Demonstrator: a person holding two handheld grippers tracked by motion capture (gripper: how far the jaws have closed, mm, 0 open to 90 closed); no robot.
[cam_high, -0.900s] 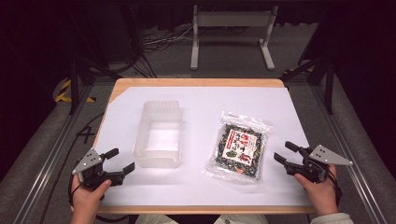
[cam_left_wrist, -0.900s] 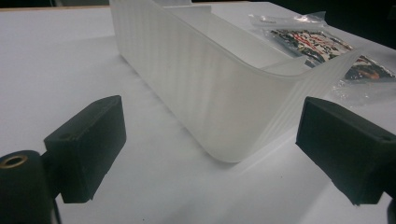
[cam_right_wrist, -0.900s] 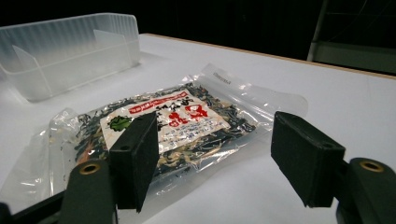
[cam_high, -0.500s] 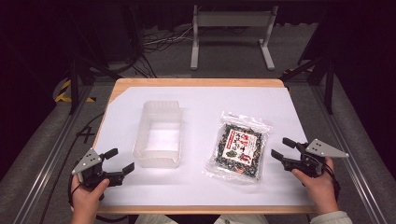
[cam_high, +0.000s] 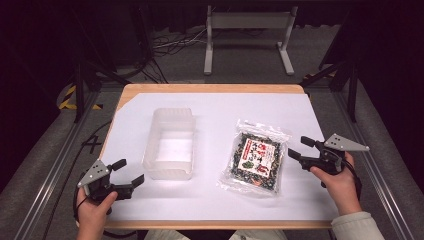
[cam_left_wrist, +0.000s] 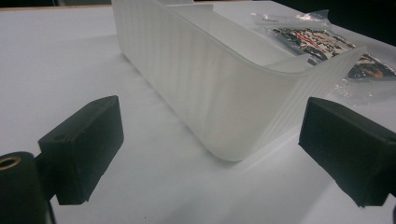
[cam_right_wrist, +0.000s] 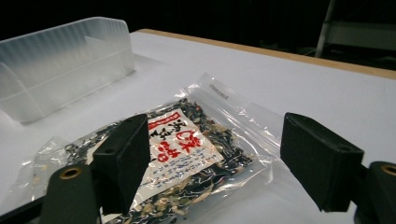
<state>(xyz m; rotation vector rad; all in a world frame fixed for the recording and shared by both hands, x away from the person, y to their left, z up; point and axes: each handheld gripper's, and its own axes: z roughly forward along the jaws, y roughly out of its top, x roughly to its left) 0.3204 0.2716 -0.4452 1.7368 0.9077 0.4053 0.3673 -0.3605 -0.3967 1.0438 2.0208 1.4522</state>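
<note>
White table cover (cam_high: 220, 107), metal stand (cam_high: 248, 22)

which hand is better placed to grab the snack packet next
Right, most likely. The right gripper is open, beside the packet and aimed at it. The left gripper sits beyond the clear bin.

The rectangular, translucent white plastic bin (cam_high: 169, 144) has finely ribbed, frosted walls. The flat clear plastic packet of dark dried food (cam_high: 256, 160) is glossy and crinkled, with a paper-like red-and-white label. Both lie on a smooth matt white sheet (cam_high: 215, 105) over a light wooden tabletop (cam_high: 210, 88).
</note>
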